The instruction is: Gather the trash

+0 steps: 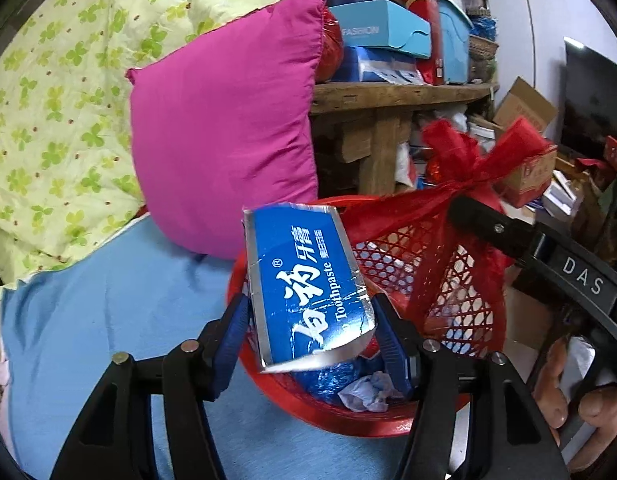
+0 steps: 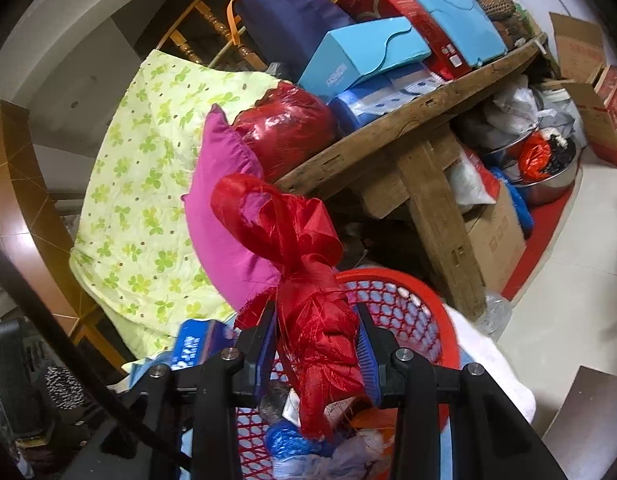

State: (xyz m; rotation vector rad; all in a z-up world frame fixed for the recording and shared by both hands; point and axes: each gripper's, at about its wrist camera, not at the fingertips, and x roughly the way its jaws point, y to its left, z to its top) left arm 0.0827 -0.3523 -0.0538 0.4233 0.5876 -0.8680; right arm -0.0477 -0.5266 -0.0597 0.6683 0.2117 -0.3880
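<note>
So the left gripper (image 1: 310,332) is clamped on a flattened blue toothpaste box (image 1: 308,284), right over the red plastic mesh basket (image 1: 392,264). Right gripper (image 2: 317,340) pinches the basket's red ribbon bow (image 2: 308,280) to steady it. Next move, I'd guess: just let the box drop in

I see a glossy blue toothpaste box (image 1: 308,284) of creased cardboard with silvery foil edges, over a red plastic lattice basket (image 1: 448,280) whose handle is wrapped in sheer, frayed red ribbon (image 2: 308,280). Inside it lie crumpled paper (image 1: 366,394) and shiny blue film, and below it I see a matt blue sheet (image 1: 108,300). Behind are a smooth magenta cloth pillow (image 1: 228,128), a quilted cotton blanket (image 1: 60,100), and a rough, worn wooden table (image 2: 408,128).
</note>
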